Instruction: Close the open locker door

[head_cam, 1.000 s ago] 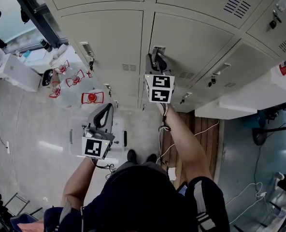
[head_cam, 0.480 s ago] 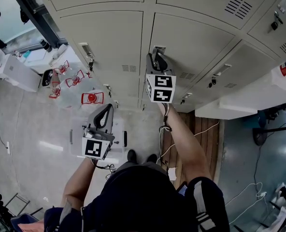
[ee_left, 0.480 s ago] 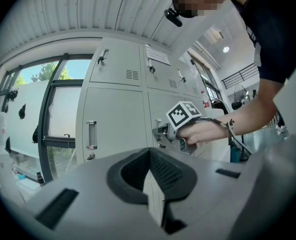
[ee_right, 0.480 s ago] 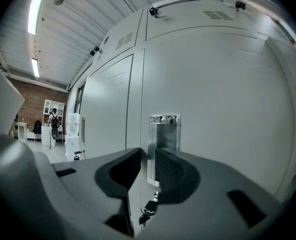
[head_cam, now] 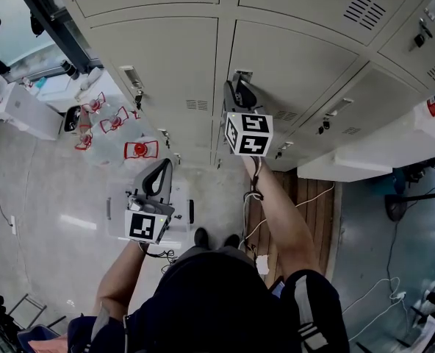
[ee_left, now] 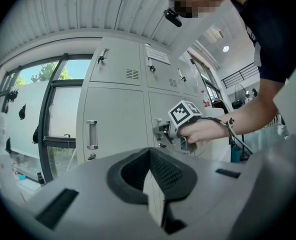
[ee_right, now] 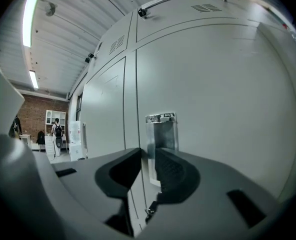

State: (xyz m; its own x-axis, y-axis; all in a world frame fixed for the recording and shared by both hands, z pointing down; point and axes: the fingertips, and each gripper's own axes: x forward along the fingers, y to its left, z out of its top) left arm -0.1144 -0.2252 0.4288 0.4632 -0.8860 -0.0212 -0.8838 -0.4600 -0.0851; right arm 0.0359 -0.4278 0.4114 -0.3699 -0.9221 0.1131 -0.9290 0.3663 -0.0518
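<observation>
Locker door: pale grey-beige metal, flat panel, small vent slots low down beside the handle. Handle is a silvery upright plate with a recessed pull, set at the door's edge by the seam. In the head view the door lies about in line with the neighbouring door on the far side of the handle; cannot tell if it is latched.

Right gripper is right at the handle, pointing about level at the door. Its own view shows the jaws drawn narrow with the handle's metal edge between them, pads on it, so gripping the handle. Marker cube sits just behind the handle, towards the person.

Left gripper is well apart from the handle, lower in the head view and off the lockers. Its jaws meet at the tips with nothing between them. From it, the right hand shows at the handle.
</observation>
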